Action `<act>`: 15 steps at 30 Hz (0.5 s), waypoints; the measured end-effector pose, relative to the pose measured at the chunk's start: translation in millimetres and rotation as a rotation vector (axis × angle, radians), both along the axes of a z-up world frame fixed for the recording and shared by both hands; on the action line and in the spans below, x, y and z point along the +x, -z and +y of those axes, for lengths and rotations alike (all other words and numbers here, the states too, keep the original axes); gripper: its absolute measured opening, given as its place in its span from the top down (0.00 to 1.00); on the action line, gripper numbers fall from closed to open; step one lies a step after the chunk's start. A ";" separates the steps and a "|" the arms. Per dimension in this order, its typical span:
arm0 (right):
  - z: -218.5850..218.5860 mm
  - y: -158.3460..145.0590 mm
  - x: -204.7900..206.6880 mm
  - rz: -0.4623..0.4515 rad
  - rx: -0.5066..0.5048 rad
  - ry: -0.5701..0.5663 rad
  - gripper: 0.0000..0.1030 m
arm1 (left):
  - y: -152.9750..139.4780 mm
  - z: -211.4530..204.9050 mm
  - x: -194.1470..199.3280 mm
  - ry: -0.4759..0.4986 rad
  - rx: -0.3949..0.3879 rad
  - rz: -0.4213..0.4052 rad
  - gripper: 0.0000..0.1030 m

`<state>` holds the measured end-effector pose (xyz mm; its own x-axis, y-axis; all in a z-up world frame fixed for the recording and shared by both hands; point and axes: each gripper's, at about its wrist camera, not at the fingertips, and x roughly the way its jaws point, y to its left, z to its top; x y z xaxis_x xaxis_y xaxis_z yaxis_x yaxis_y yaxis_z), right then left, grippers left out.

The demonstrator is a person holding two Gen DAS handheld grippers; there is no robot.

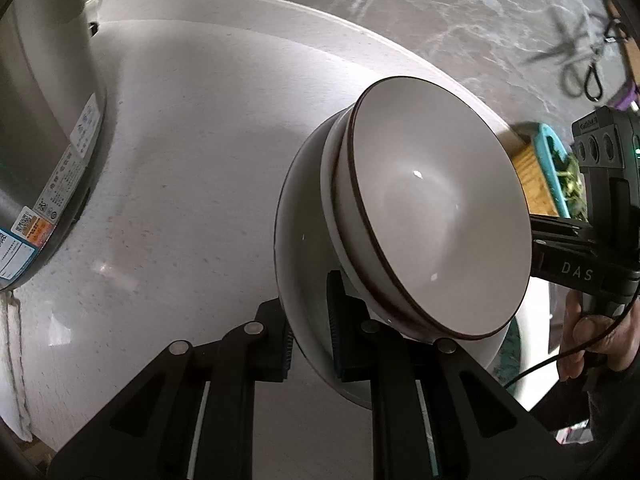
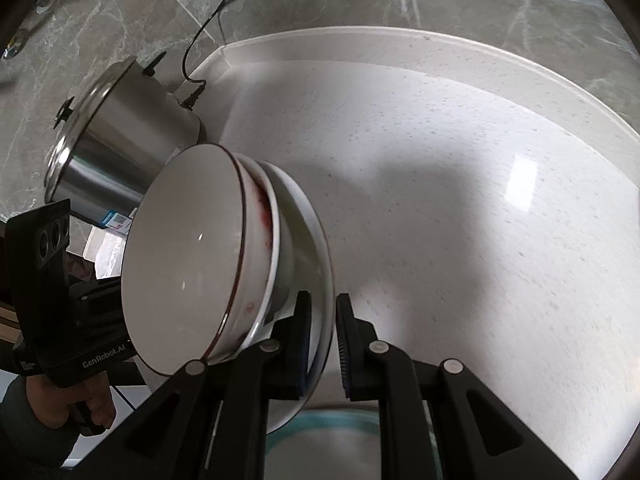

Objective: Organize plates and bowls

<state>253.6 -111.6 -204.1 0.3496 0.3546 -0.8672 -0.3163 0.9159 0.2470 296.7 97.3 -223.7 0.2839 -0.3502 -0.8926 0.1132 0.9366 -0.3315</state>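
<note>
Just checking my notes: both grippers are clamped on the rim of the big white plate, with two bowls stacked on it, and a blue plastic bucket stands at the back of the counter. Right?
Not quite: it is a stainless steel pot, not a blue plastic bucket, as the right wrist view shows. The rest holds: left gripper and right gripper both clamp the plate, bowls stacked on it.
</note>
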 end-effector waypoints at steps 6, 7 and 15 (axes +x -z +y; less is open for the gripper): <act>-25.9 -10.6 -30.1 -0.007 -0.002 0.035 0.86 | -21.1 -32.9 -23.2 0.063 -0.007 -0.007 0.88; -29.1 -11.2 -34.3 -0.006 -0.003 0.041 0.86 | -24.3 -40.5 -28.5 0.076 -0.007 -0.006 0.88; -69.9 -8.5 -73.4 0.024 -0.002 0.090 0.86 | -32.0 -95.0 -66.0 0.155 -0.005 0.016 0.88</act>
<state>180.2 -181.6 -195.6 0.3591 0.3206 -0.8765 -0.2267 0.9410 0.2513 230.6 2.4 -191.7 0.2122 -0.3934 -0.8946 0.2506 0.9067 -0.3393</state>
